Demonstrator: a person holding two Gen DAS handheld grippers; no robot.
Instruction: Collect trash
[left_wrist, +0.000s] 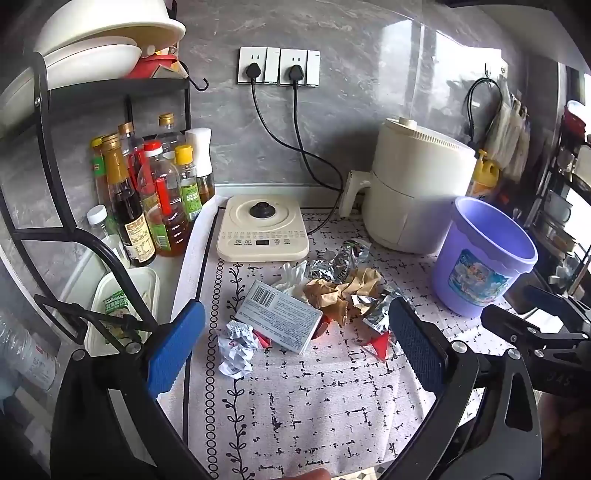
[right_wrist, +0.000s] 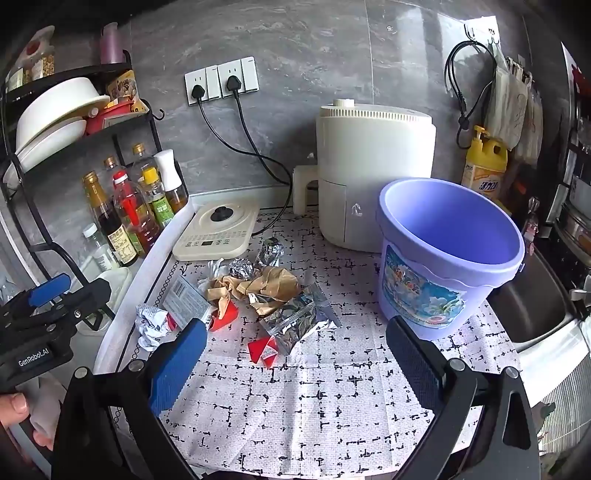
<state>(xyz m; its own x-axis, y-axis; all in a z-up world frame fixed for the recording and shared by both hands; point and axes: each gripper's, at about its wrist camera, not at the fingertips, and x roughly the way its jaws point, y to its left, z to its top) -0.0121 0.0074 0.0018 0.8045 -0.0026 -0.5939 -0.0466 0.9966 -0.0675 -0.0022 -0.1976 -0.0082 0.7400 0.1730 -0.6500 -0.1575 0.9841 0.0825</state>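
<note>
- Your left gripper (left_wrist: 295, 347) hangs above the patterned cloth (left_wrist: 325, 406), jaws spread wide, nothing between the blue pads (left_wrist: 173, 347).
- Your right gripper (right_wrist: 295, 354) is likewise wide apart and empty, tilted down toward the cloth; its black frame shows at the right edge of the left view.
- The trash sits in one loose heap mid-cloth, ahead of both grippers and untouched by either.
- In the heap: a flat white box (left_wrist: 279, 320) with a barcode, lying tilted; a crumpled white paper (left_wrist: 236, 349) just beside its near-left corner; crumpled brown paper (left_wrist: 340, 293) behind the box; crumpled foil (left_wrist: 340, 264) farther back; a silver wrapper (right_wrist: 295, 319) on the right side; a small red packet (right_wrist: 264, 350) nearest you.
- The purple bucket (right_wrist: 448, 254) stands upright and open to the right of the heap, apart from it; its inside looks bare.
- Behind the heap: a cream induction plate (left_wrist: 263, 230) to the left and a white air fryer (right_wrist: 373, 173) to the right, just behind the bucket.
- Sauce bottles (left_wrist: 147, 199) crowd the left under a black rack (left_wrist: 44, 122) holding white bowls.
- Your hand (right_wrist: 16, 417) shows at the lower left of the right view, gripping the left tool's handle.
</note>
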